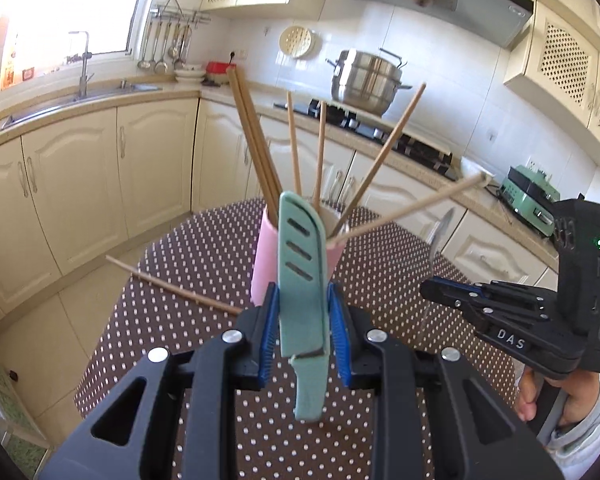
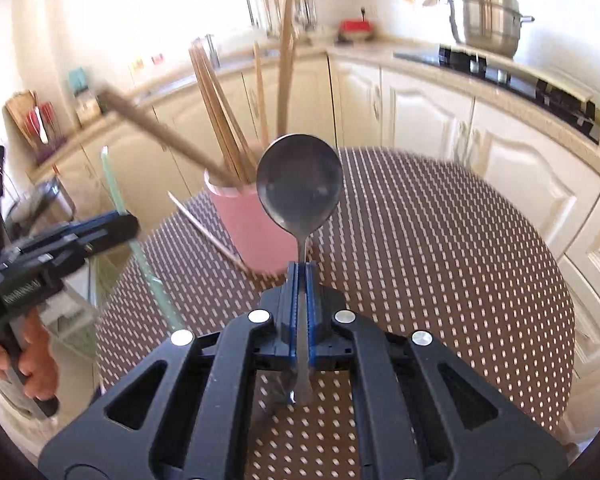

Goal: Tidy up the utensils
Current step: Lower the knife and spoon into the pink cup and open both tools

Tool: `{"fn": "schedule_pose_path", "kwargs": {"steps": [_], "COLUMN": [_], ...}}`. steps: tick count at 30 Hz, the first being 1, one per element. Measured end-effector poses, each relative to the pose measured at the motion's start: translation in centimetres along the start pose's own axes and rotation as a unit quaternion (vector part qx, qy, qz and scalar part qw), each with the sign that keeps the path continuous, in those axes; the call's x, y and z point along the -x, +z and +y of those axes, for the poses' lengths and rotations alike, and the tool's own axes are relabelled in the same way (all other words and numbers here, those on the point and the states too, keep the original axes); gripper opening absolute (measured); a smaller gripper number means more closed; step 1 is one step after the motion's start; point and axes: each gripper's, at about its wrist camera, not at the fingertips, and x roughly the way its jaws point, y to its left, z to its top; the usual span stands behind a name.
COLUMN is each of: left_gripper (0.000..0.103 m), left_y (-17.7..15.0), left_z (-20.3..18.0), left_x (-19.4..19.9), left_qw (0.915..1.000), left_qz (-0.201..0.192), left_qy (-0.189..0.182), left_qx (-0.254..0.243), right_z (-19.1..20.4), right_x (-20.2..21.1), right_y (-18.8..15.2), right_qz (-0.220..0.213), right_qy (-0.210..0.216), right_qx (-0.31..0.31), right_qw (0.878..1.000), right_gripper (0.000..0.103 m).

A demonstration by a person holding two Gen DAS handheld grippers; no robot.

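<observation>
One spoon (image 2: 300,184), face-on at right wrist

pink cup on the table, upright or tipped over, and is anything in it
Upright. The pink cup stands on the polka-dot tablecloth with its open mouth up, holding several wooden chopsticks that fan out above the rim.

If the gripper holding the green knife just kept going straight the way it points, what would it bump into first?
Most likely the pink cup full of chopsticks. It stands right ahead of the left gripper, and the knife tip would probably touch it first, though the depth is hard to judge.
</observation>
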Motion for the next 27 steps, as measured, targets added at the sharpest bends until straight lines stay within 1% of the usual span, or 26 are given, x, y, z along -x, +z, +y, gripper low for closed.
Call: {"fn": "schedule_pose_path", "kwargs": {"steps": [2,5,6,8,10,14,16,19,21,23,25,27], "left_gripper": [0.024,0.024,0.024,0.024,0.024,0.024,0.024,0.024,0.024,0.024,0.024,0.024], "left_y": [0.8,2.2,2.7,3.7,4.9,7.2,8.4,9.6,10.1,10.4,10.4,10.3], "left_z": [0.0,0.0,-0.1,-0.2,-0.5,-0.7,-0.8,-1.1,-1.3,-1.4,-1.6,-1.7], "left_x": [0.0,0.2,0.3,0.6,1.3,2.4,2.8,2.8,2.5,1.9,1.3,0.2], "left_qw": [1.0,0.9998,0.9996,0.9992,0.9982,0.9952,0.9933,0.9912,0.9898,0.9895,0.9904,0.9924], "left_qz": [-0.008,-0.022,-0.027,-0.041,-0.06,-0.097,-0.116,-0.132,-0.142,-0.144,-0.138,-0.123], "left_qy": [-0.001,-0.003,-0.002,0.001,0.006,0.005,0.007,0.004,0.005,0.009,-0.001,0.007], "left_qx": [0.002,0.002,0.001,-0.002,-0.005,-0.004,-0.003,0.003,0.006,0.012,0.01,0.007], "right_z": [-0.6,-1.2,0.1,1.1,1.4,1.9,2.4,2.6,2.7,2.9,2.7,2.5], "right_x": [0.8,1.5,1.7,2.3,2.6,2.7,3.1,3.2,2.7,2.4,1.9,1.5], "right_y": [0.6,3.0,3.1,3.6,4.6,6.1,6.2,7.1,7.4,7.4,7.3,7.3], "right_qz": [-0.026,-0.061,-0.07,-0.094,-0.121,-0.15,-0.168,-0.178,-0.174,-0.171,-0.165,-0.158], "right_qy": [0.005,0.013,0.015,0.003,0.0,-0.005,-0.005,0.001,0.004,0.003,0.006,0.006], "right_qx": [-0.004,-0.01,-0.01,0.0,0.004,0.009,0.006,0.004,0.006,0.009,0.006,0.004], "right_qw": [1.0,0.998,0.997,0.996,0.993,0.989,0.986,0.984,0.985,0.985,0.986,0.987], "right_gripper": [0.004,0.004,0.004,0.004,0.004,0.004,0.004,0.004,0.004,0.004,0.004,0.004]}}
